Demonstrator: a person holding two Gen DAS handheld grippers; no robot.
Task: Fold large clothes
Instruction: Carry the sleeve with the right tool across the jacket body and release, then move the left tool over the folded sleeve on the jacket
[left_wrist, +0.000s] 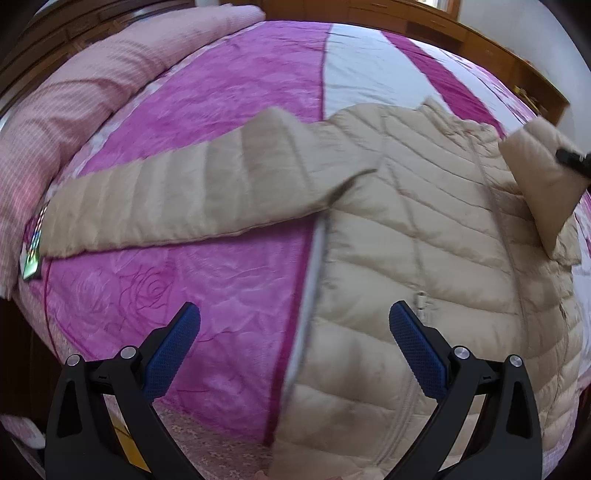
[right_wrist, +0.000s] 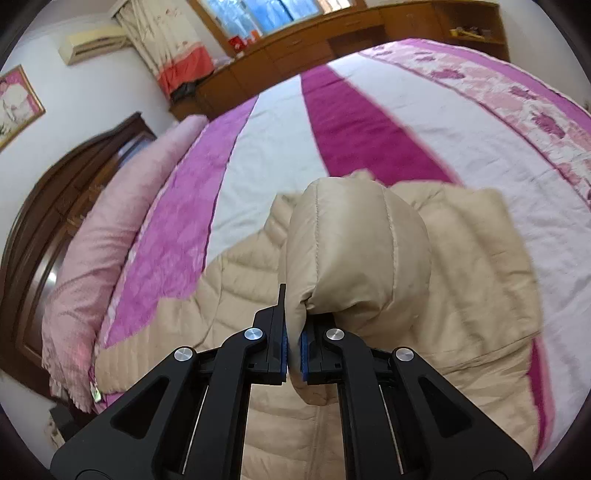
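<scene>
A beige quilted puffer jacket lies front up on the bed, its zipper running down the middle. Its left sleeve stretches out flat to the left. My left gripper is open and empty, hovering above the jacket's lower left edge. My right gripper is shut on the jacket's right sleeve and holds it lifted over the jacket body. In the left wrist view the lifted sleeve shows at the far right with the right gripper's black tip.
The bed has a pink, magenta and white striped cover. A folded pink blanket lies along the headboard side. A phone lies by the left sleeve's cuff. Wooden cabinets stand beyond the bed.
</scene>
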